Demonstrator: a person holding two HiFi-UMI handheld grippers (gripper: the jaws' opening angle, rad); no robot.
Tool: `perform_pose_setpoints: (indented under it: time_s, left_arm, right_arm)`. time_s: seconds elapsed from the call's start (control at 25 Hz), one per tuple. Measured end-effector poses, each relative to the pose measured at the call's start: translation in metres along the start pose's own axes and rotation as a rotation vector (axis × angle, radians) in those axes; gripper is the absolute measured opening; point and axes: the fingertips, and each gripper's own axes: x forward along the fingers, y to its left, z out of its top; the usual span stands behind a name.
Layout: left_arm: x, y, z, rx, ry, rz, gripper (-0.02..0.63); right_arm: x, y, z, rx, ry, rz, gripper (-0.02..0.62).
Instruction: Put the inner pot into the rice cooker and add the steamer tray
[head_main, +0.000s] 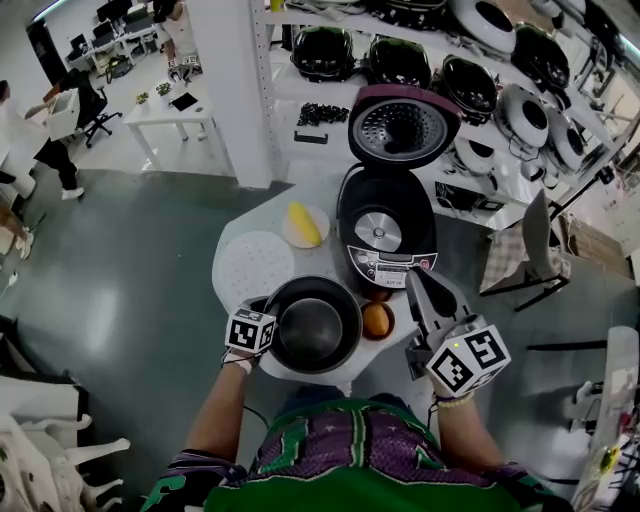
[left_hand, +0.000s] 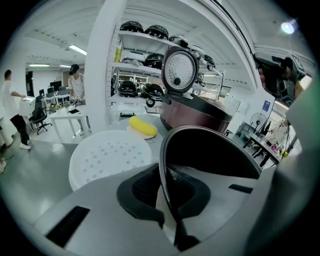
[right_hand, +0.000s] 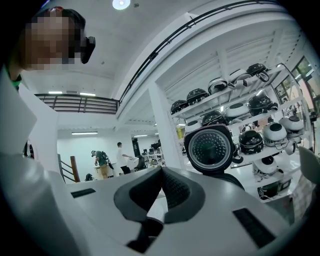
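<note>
here, at a round white table (head_main: 238, 228), we see a person working with a hand-held gripper in each hand. the left gripper (left_hand: 167, 200) has its jaws closed on the thin near-left rim of the dark, round metal inner pot (head_main: 312, 325); in the left gripper view the rim's edge runs straight down between the two black pads. the pot sits at the near edge of the table, upright and mouth up, outside the dark maroon rice cooker (head_main: 385, 225), which stands just beyond it to the far right with its lid (head_main: 402, 125) swung up and its silver heating plate bare.

the white, flat, perforated round steamer tray (head_main: 254, 266) lies on the table to the left of the cooker and just beyond the pot on the far-left side. farther back, a yellow oblong item (head_main: 305, 224) rests on a small pale plate beside the cooker. a small orange round fruit (head_main: 376, 320) sits between the pot and the cooker's front panel, just right of the pot.

the right gripper (head_main: 412, 275) hangs in the air to the near right of the cooker, its jaws pressed together with nothing between them; its own view looks level towards the raised lid.

behind the table, white shelves (head_main: 480, 110) carry rows of other rice cookers, and people stand at desks far to the left.
</note>
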Motion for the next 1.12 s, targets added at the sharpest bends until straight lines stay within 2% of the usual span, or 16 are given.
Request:
perform_pose_setpoints:
  time_s: [0.32, 0.68, 0.96, 1.12]
  left_arm:
    - [-0.026, -0.008, 0.005, -0.074, -0.040, -0.026, 0.032]
    - [-0.071, -0.017, 0.040, -0.031, -0.112, -0.008, 0.032]
    - [-0.110, -0.018, 0.064, -0.087, -0.170, 0.007, 0.032]
    - [-0.126, -0.018, 0.083, -0.093, -0.207, 0.023, 0.032]
  right_arm:
    - [-0.009, 0.009, 0.009, 0.001, -0.026, 0.006, 0.006]
    - [-0.013, 0.022, 0.027, 0.017, -0.061, 0.011, 0.005]
    - [-0.019, 0.038, 0.051, 0.011, -0.078, -0.001, 0.005]
    - [-0.022, 0.043, 0.062, -0.004, -0.092, -0.008, 0.006]
